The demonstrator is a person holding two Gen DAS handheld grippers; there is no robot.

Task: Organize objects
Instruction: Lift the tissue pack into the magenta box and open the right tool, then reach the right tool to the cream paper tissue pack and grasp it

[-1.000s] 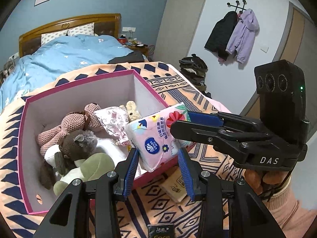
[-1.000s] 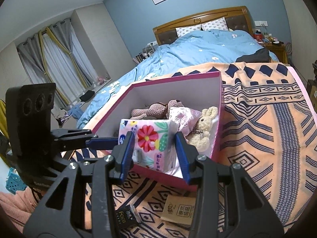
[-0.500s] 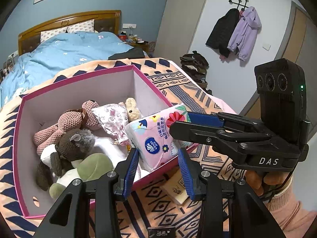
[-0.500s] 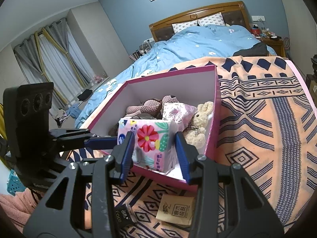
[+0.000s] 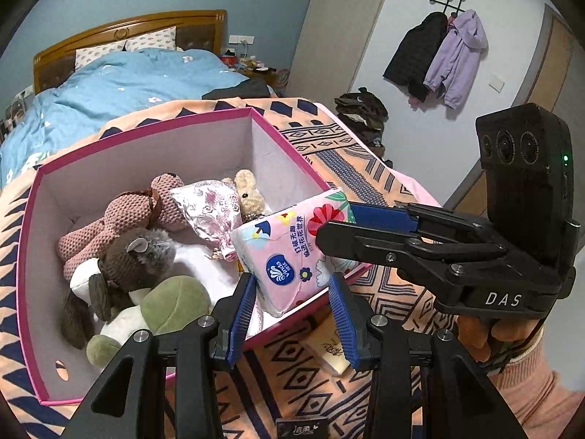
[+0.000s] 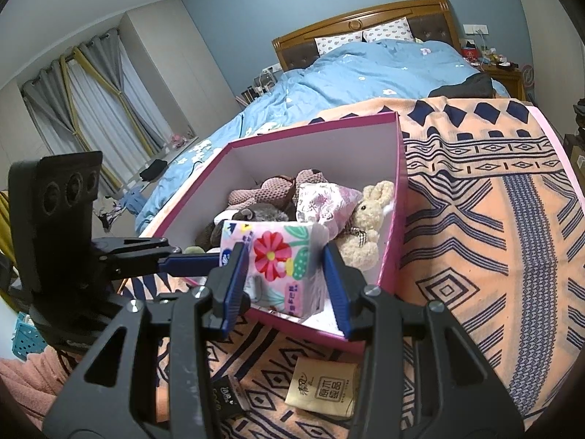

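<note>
The tissue pack [image 5: 292,256] is tilted over the near corner of the pink box [image 5: 146,139], partly inside it and leaning across the rim. The box stands on a patterned blanket [image 6: 493,241] spread over the bed.

Right gripper [image 6: 283,281]: jaws part open. From its own camera the pack sits between the pads; the left pad overlaps the pack's edge, while a gap shows at the right pad. From the left view one right finger lies against the pack's far end. Firm grip cannot be confirmed.

Left gripper [image 5: 290,314]: jaws part open, holding nothing; the pack lies beyond the tips.

Inside the box, plush toys [image 5: 124,241] and a floral pouch [image 5: 212,208] overlap; the lower toys are partly hidden by the near wall. Two packets [image 6: 321,387] lie on the blanket in front of the box, one mostly covered by a finger.
</note>
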